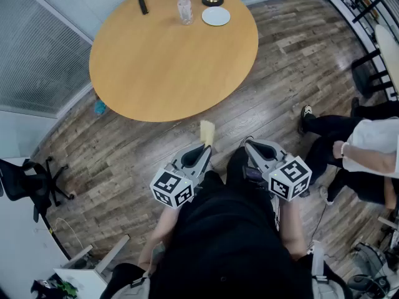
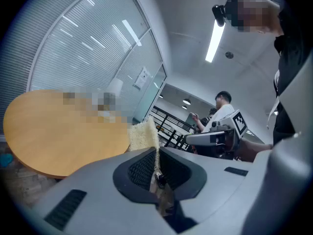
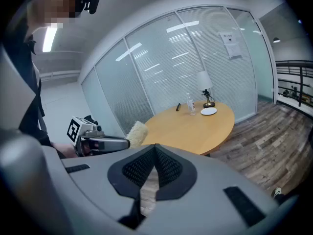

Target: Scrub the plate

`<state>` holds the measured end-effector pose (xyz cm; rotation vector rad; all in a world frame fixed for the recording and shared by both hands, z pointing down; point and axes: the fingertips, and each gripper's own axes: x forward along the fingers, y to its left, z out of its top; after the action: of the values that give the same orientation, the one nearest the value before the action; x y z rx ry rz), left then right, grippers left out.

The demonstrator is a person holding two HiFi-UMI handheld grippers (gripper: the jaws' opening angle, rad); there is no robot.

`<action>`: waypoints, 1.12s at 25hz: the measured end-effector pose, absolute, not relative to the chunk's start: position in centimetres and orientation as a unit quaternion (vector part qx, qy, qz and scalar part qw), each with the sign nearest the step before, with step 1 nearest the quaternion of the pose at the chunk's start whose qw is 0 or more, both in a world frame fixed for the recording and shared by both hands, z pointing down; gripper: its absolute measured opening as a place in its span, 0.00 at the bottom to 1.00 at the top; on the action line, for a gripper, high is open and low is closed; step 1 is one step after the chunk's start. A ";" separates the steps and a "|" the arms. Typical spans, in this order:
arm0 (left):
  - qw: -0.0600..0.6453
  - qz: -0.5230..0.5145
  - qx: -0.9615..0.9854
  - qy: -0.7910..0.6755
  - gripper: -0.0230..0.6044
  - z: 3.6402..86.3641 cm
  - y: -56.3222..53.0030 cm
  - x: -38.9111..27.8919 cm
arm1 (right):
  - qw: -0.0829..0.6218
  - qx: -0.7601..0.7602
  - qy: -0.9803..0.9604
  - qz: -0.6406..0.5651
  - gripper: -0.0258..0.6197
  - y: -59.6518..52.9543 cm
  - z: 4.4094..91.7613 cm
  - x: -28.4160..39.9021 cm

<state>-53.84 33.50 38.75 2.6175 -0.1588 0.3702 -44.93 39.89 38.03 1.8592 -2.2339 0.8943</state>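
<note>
The plate (image 1: 216, 15) sat far across the table (image 1: 156, 67); our left gripper (image 1: 206, 147) clamped a scrub pad (image 1: 207, 131), our right gripper (image 1: 248, 144) closed on nothing; we judged reaching it came next

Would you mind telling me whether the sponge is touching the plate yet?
Apart: the head view shows the sponge over the floor, the plate across the table.
</note>
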 end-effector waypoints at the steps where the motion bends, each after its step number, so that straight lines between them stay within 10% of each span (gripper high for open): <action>1: 0.244 0.136 0.958 -0.057 0.08 38.6 33.6 -53.6 | 0.050 0.610 -0.734 0.293 0.07 39.8 37.9 -44.6; 28: 0.220 0.143 0.965 -0.023 0.08 37.1 32.2 -35.0 | 0.034 0.613 -0.732 0.295 0.07 38.2 38.8 -28.4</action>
<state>-35.02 32.20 37.12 2.6676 -0.0624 0.3944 -28.35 38.17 38.76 1.8862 -2.2518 0.9063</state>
